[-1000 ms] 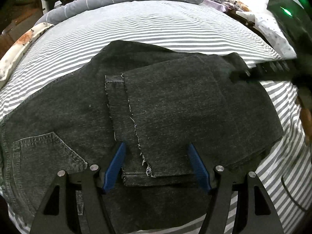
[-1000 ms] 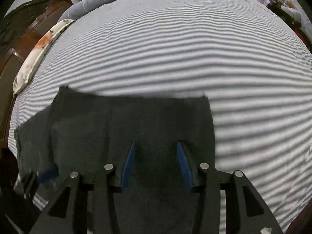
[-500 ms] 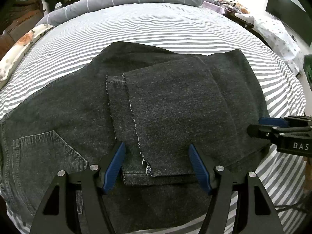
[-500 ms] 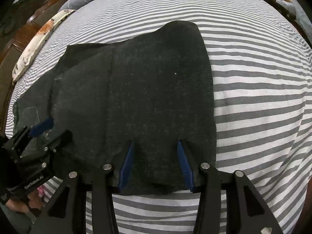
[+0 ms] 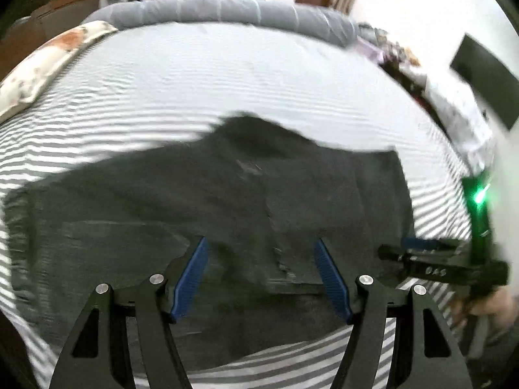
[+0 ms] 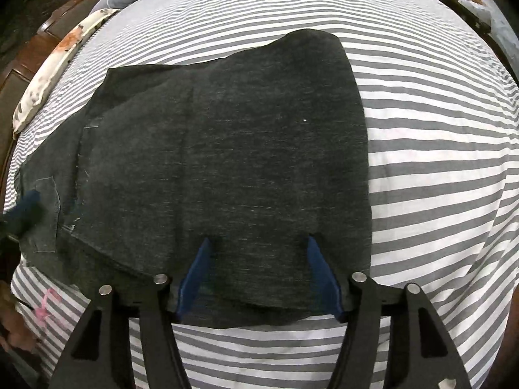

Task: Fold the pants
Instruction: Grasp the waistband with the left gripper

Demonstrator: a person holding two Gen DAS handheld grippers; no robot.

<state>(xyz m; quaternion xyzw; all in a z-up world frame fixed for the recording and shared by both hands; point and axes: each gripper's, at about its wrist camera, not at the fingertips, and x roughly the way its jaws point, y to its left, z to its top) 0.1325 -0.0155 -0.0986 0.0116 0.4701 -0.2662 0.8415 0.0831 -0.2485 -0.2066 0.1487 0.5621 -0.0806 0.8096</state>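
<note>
Dark denim pants point(image 6: 227, 162) lie flat on the striped bed point(image 6: 438, 178), already doubled over once, their long axis running left to right across both wrist views. The folded edge sits at my right, the pocket end point(image 6: 45, 214) at my left. My right gripper point(image 6: 259, 272) hovers over the near hem beside that folded edge, fingers point(image 6: 194, 275) spread wide and holding nothing. My left gripper point(image 5: 261, 278) hangs over the near edge further toward the pocket end, fingers point(image 5: 191, 278) likewise apart and empty; its view is smeared by motion. As I judge it, the next fold runs along the long axis, and the right gripper, nearer the folded end, is better placed to lift it across.
</note>
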